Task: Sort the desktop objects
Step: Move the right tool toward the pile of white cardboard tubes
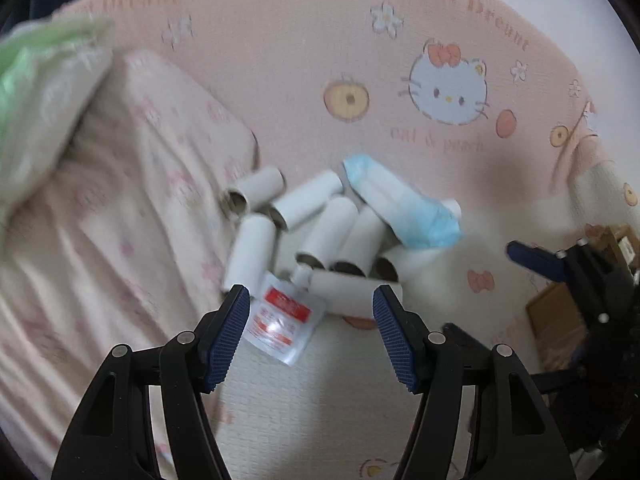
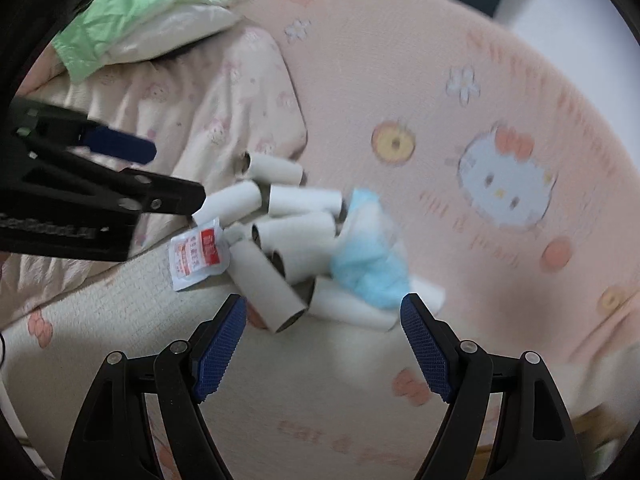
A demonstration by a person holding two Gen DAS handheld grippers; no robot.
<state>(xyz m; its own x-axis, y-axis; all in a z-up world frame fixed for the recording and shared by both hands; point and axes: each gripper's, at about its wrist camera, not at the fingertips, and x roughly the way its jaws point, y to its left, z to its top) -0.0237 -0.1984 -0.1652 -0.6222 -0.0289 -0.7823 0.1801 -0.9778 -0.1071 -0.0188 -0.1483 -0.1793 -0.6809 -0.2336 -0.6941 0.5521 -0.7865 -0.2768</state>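
Pile of white cardboard tubes (image 1: 320, 236), hollow cylinders, long axes mostly fanning toward left gripper (image 1: 311, 300), open ends facing it. Flat glossy sachet (image 1: 280, 320), red label, lies between its spread-apart fingers (image 1: 228, 332). Crumpled blue mask (image 2: 368, 268) drapes over pile. Right gripper (image 2: 324, 312) fingers apart, empty. Pink ribbed printed mat (image 1: 400, 60) beneath.

Left wrist view: tube pile (image 1: 320, 236) blocks 12 o'clock ahead of left tongs (image 1: 310, 322), jaws wide apart. Sachet (image 1: 280, 322) lies between tips, toward left one. Blue mask (image 1: 400, 208) drapes pile at 1 o'clock. Folded bedding (image 1: 120, 200) hems 9–10 o'clock. Right tongs (image 1: 536, 260) crowd 3 o'clock. Bare pink sheet (image 1: 304, 64) beyond pile, free passage.
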